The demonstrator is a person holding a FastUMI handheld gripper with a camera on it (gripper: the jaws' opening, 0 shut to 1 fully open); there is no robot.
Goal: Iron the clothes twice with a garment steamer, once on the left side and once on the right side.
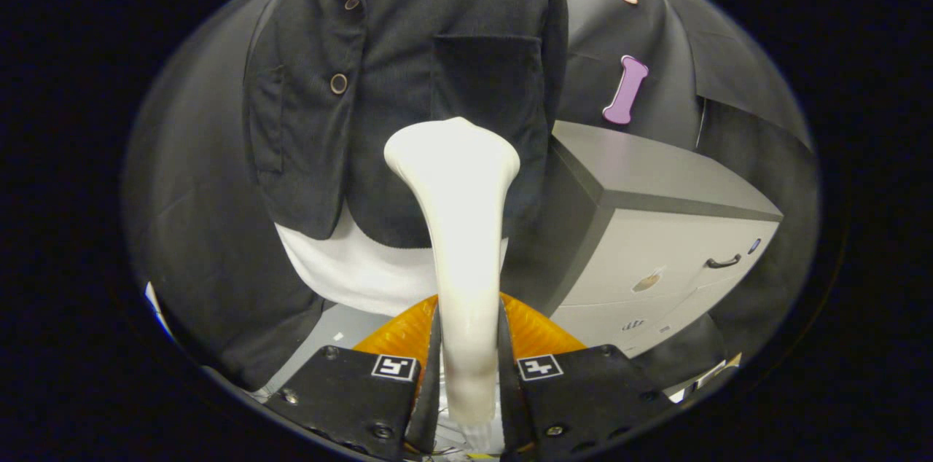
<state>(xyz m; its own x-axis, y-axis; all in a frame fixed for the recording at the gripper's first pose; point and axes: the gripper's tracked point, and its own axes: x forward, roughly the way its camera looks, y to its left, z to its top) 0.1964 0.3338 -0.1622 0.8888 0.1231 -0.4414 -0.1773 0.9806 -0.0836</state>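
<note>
Item: garment steamer (pixel 459 229), white, with a long slim handle widening to a flared head. The handle runs up between the fingers of the gripper (pixel 466 374), whose jaws are pressed against it from both sides, pinching it. The head stands well beyond the fingertips and sits against the lower front of the jacket, just below the chest pocket (pixel 487 76).

Item: jacket (pixel 408 83), dark, hanging upright straight ahead of the steamer. Two round buttons (pixel 339 83) run down its front panel, left of the steamer head. One patch pocket lies directly above the head; a second pocket (pixel 266 119) sits on the far-left panel.

Item: white garment (pixel 350 265), hanging under the jacket, with its hem showing below the jacket's edge, left of the steamer handle and behind it.

Item: grey cabinet (pixel 656 229), right of the steamer, set beside the jacket. It has a dark top and pale drawer fronts, and the upper drawer has a dark handle (pixel 723 261).

Item: orange ribbed part (pixel 397 334), low behind the steamer handle, just above the fingers; what it is cannot be told.
</note>
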